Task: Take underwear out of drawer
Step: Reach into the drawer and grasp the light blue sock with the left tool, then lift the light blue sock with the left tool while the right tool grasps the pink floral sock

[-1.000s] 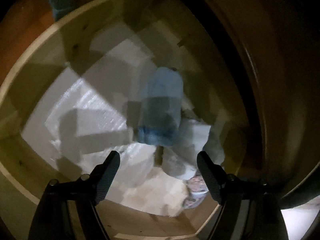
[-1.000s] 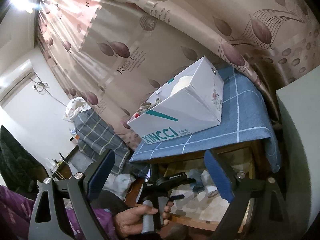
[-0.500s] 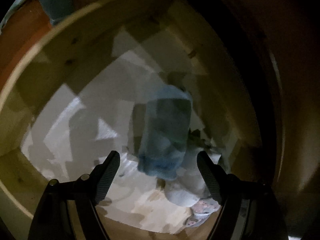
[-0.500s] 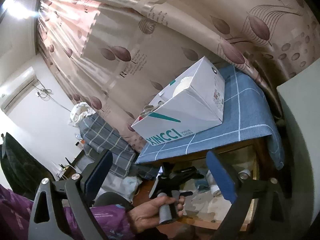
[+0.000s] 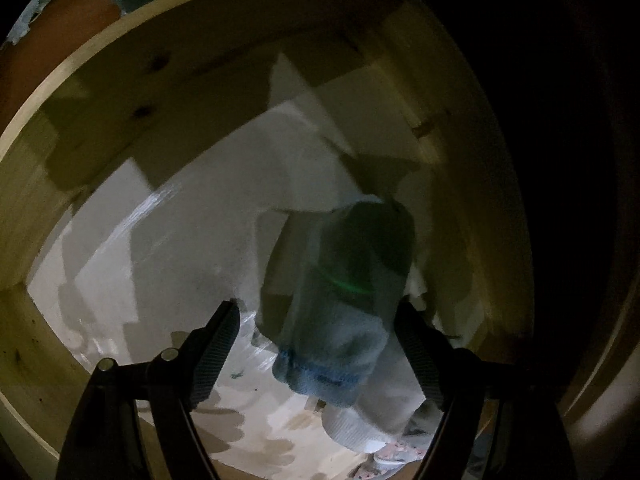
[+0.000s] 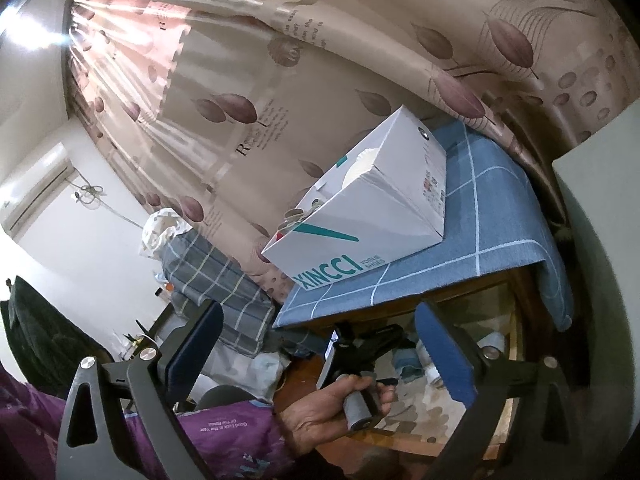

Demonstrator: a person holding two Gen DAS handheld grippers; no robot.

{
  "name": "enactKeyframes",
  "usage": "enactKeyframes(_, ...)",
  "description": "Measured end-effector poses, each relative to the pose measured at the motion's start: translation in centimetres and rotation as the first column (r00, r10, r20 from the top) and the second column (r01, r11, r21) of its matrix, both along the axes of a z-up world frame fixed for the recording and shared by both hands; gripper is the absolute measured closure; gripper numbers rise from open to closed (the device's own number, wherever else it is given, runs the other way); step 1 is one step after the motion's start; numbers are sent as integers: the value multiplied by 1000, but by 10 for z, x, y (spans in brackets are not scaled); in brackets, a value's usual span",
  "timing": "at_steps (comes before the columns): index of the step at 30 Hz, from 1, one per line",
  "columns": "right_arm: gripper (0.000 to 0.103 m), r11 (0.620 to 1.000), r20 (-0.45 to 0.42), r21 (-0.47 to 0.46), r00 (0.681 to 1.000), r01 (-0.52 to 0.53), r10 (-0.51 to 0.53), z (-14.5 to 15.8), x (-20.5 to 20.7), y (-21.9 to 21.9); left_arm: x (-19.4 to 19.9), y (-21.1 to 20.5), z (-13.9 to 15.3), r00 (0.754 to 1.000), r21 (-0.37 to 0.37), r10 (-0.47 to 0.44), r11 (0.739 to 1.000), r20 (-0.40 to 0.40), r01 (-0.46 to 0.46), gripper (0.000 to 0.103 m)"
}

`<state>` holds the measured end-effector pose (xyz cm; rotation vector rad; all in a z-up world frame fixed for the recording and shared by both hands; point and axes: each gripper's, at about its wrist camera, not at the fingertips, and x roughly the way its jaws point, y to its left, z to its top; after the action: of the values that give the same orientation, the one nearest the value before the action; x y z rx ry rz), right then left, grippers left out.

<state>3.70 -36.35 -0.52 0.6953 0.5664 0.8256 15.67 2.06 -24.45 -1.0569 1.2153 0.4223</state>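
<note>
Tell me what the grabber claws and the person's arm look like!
The left gripper has black fingers with ribbed black pads. The right gripper has a black frame, silver screws and flat blue pads. The left hand wraps a grey handle, and its sleeve is purple with white printed words.

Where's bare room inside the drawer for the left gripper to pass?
Free: the white liner between the drawer's wooden wall and the blue roll. Crowded: the near right corner, where the blue roll overlaps a pale roll.

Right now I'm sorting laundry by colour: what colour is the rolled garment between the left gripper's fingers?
Light blue rolled garment, clearest in the left wrist view.
</note>
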Motion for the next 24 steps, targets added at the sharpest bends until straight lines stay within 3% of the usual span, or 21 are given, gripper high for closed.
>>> enactKeyframes(2, 6, 1000, -6, 4, 1000, 3, -3, -1, 1, -1, -2, 2, 2, 999, 36, -23, 999, -47, 24, 28)
enactKeyframes(3, 6, 1000, -8, 5, 1000, 5, -5, -1, 1, -1, -4, 4, 3, 998, 37, -21, 999, -58, 23, 44)
enactKeyframes(4, 6, 1000, -12, 8, 1000, 7, -7, -2, 2, -2, -4, 4, 4, 999, 12, -29, 1000, -36, 29, 67)
enactKeyframes(7, 5, 1000, -25, 20, 1000, 10, -10, -4, 3, -4, -6, -3, 12, 994, 40, -74, 996, -76, 78, 72)
enactKeyframes(12, 5, 999, -36, 23, 999, 30, -29, -6, 5, -7, -30, -4, 16, 993, -20, -94, 996, -76, 92, 73)
enactKeyframes(17, 5, 999, -41, -34, 999, 31, -33, -6, 6, 0, -46, -7, 53, 979, -5, -200, 980, 49, 200, 73)
enactKeyframes(24, 5, 978, -43, -207, 999, 21, -31, -8, 7, 23, -72, -12, 87, 937, 10, -326, 945, 126, 328, 73)
